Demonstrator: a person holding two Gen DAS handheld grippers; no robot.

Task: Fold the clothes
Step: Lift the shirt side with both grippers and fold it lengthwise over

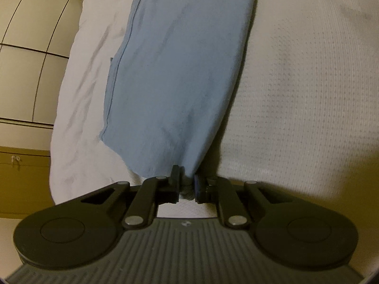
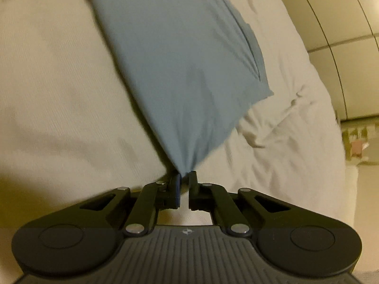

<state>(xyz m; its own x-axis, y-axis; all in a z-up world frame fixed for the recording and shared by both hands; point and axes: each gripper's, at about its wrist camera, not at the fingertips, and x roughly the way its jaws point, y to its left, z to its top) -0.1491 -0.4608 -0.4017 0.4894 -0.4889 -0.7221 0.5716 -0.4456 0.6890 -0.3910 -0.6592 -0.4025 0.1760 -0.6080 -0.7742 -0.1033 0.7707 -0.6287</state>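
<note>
Both claws (image 1: 186,183) (image 2: 184,184) pinching blue cloth (image 1: 175,71).

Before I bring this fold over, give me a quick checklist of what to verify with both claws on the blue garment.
1. Left claw pinching the blue garment: ok, fabric bunches between its fingers.
2. Right claw pinching the garment: ok, cloth gathers to a point at its fingers.
3. Cloth taut between the grips: cannot tell, neither view shows both claws.
4. Layers aligned: not ok, a lower layer's edge sticks out along one side.
5. Landing area on the white bedding: ok, nothing lies on the visible part.
6. Far end of the garment: cannot tell, out of frame.
</note>
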